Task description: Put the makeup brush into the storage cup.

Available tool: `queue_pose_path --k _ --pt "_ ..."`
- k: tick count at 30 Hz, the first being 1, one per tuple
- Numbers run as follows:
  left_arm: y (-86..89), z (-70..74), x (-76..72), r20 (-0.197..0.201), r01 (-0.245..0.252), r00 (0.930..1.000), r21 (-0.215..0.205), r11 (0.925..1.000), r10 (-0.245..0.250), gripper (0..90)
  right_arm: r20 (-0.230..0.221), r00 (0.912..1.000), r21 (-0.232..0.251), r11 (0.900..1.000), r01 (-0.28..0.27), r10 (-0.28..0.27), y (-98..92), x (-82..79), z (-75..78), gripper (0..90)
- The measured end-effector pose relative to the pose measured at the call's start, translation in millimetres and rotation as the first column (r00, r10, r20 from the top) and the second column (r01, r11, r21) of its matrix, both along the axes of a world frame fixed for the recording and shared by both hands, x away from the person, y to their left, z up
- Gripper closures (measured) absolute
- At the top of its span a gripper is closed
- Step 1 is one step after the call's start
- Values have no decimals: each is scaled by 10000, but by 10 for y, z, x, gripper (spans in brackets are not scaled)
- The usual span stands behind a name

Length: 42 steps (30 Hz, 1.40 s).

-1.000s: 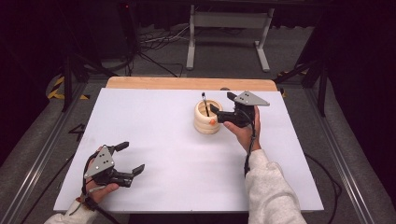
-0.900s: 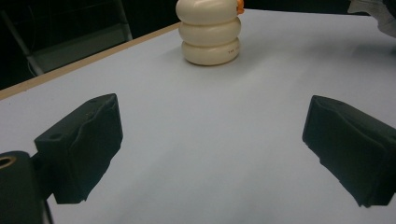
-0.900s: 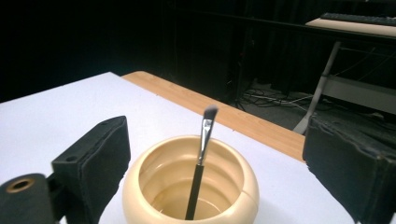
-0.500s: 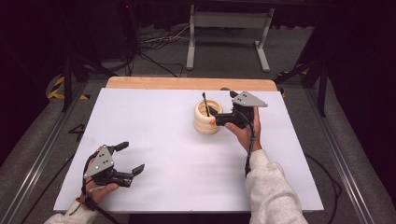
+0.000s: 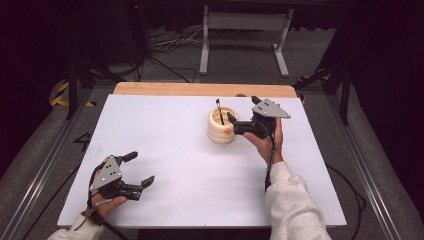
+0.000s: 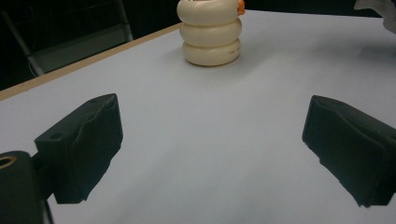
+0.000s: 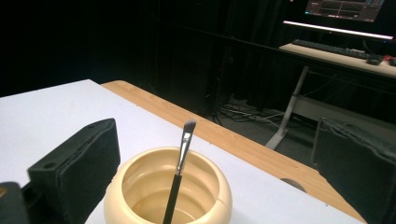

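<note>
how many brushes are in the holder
1: a black-handled brush stands in the cream ribbed holder, bristles up, leaning against its rim. Nothing else shows inside, though the holder's bottom is partly hidden.

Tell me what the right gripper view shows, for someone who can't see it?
A thin brush stands bristles-up in a cream ringed pot on a white table. The right gripper is open, with the pot between its black jaws.

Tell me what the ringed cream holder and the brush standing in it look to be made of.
Holder: probably glossy plastic or glazed ceramic, since its smooth cream rings catch soft highlights.
Brush: thin black handle, likely painted wood or plastic, a silvery ferrule that looks metal, and dark bristles.
</note>
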<state>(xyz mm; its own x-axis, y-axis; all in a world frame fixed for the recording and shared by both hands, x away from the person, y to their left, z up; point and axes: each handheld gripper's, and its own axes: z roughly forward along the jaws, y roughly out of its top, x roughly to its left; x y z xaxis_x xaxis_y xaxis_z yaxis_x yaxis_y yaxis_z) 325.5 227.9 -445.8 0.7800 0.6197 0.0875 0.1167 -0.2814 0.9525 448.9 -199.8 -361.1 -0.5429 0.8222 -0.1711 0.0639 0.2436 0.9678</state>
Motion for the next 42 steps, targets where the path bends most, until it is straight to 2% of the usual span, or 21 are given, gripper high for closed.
queue_pose_path --k 5,8,23,34,42 --pt "-1 1 -2 19 -16 10000 35 10000 16 59 149 9999 -135 9999 80 -78 -1 -39 12 13" --pt "-2 3 -3 18 -28 10000 41 10000 28 58 225 9997 -34 10000 69 -68 -25 -69 30 15" --pt "-2 6 -5 7 -17 10000 74 10000 17 57 549 9981 -141 9995 288 -280 -129 -186 41 19" --pt "-4 1 -2 -7 -57 10000 78 10000 57 55 731 9969 -507 9981 339 -302 -155 -283 19 20" --pt "1 6 -5 4 -76 10000 99 9999 76 55 758 9963 -413 9982 445 -413 -198 -335 -6 21"
